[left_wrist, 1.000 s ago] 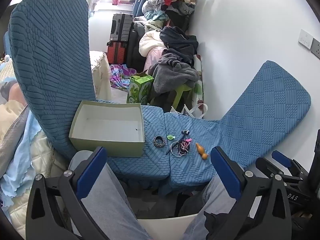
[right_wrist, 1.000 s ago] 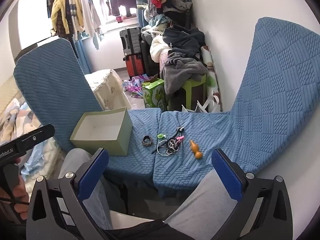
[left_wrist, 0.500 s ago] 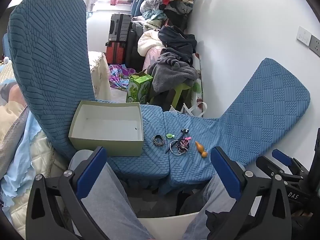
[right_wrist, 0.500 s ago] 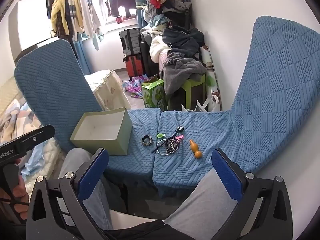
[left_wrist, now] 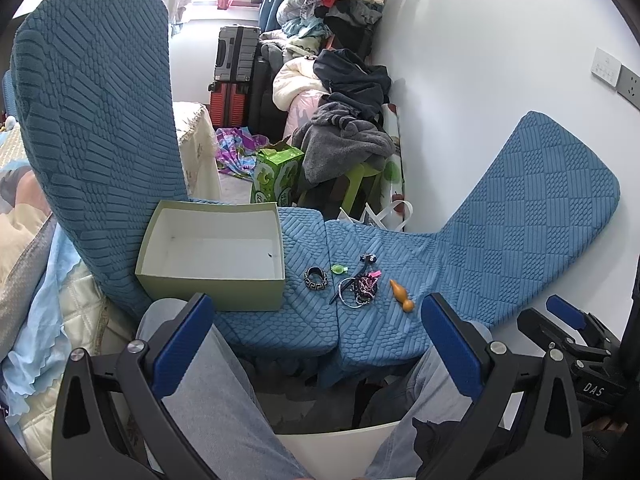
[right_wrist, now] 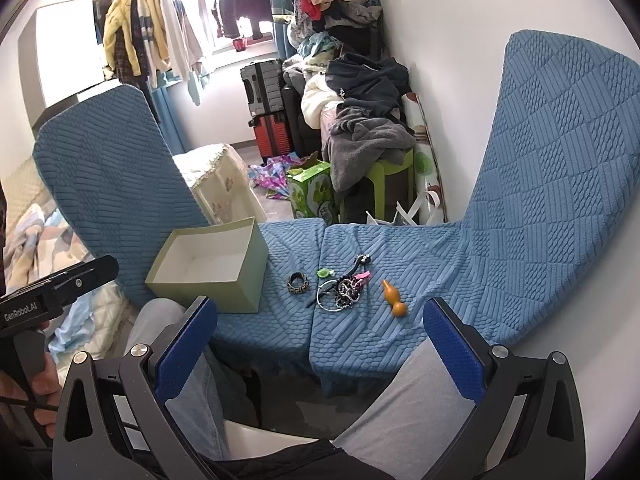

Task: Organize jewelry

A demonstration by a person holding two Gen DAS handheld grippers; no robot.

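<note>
An empty pale green box (left_wrist: 212, 258) (right_wrist: 210, 266) sits open on the left blue seat cushion (left_wrist: 296, 320). Right of it lie a black patterned bangle (left_wrist: 316, 278) (right_wrist: 298, 282), a small green piece (left_wrist: 339, 268) (right_wrist: 323, 272), a tangle of beads, hoops and a dark hairpin (left_wrist: 360, 288) (right_wrist: 344, 290), and an orange gourd-shaped pendant (left_wrist: 401, 296) (right_wrist: 393, 298). My left gripper (left_wrist: 316, 344) and right gripper (right_wrist: 320, 340) both stand open, held back above the person's knees, short of the jewelry, with nothing between the blue pads.
Two upright blue chair backs (left_wrist: 96, 140) (right_wrist: 560, 184) flank the seats. The white wall (left_wrist: 480, 60) runs on the right. Beyond the seats are a green carton (left_wrist: 276, 176), a stool with piled clothes (right_wrist: 368, 144) and suitcases (right_wrist: 268, 108). The person's jean-clad legs (left_wrist: 208, 400) fill the foreground.
Both views shift only slightly; the grippers stay open and the jewelry and box have not moved.
</note>
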